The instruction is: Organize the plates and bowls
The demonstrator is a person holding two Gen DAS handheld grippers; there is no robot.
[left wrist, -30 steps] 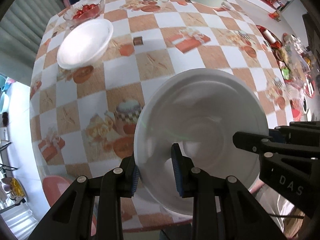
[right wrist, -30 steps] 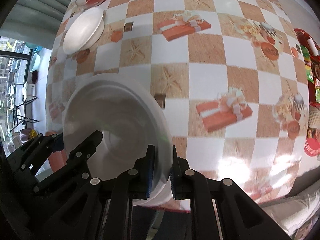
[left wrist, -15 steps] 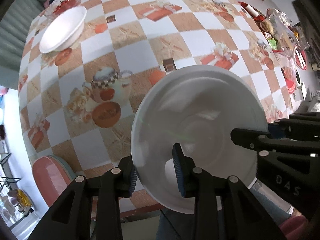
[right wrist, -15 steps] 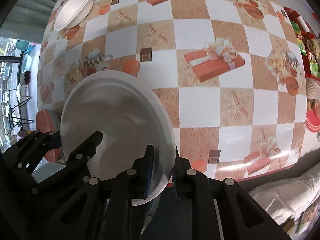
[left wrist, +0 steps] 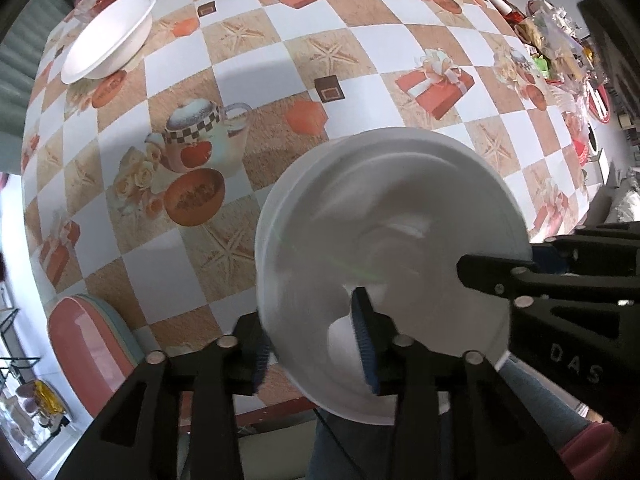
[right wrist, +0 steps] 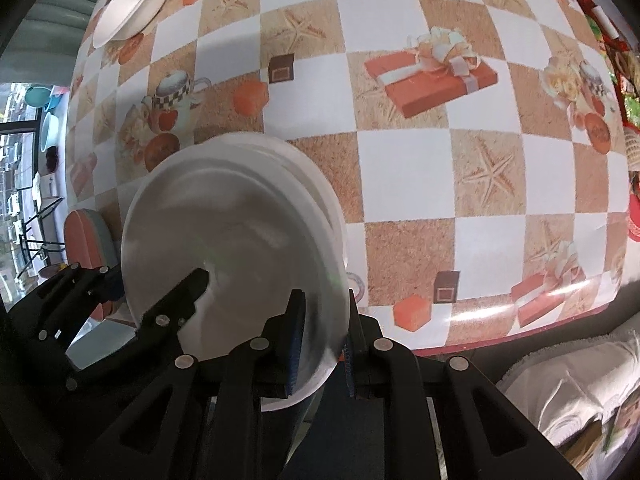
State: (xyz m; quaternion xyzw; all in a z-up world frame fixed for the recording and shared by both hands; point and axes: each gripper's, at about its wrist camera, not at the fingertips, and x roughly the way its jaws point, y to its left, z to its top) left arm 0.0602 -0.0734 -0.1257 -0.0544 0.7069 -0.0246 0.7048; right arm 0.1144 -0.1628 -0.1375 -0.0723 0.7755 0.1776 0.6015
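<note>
Bowl [left wrist: 108, 36] far; stool [left wrist: 88, 344] beside table [left wrist: 360, 60].

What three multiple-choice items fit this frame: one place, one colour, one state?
1. Where does the bowl sit?
A) under the plate
B) far left on the table
C) on the floor

2. What colour is the plate?
A) red
B) green
C) white

3. How do the right tongs stand?
A) shut on the plate's rim
B) open, clear of the plate
C) out of view

Answers:
1 B: the bowl rests on the checked cloth at the far left, well apart from the plate.
2 C: the plate is plain white in both views.
3 A: in the right wrist view, both pads press on the rim.
</note>
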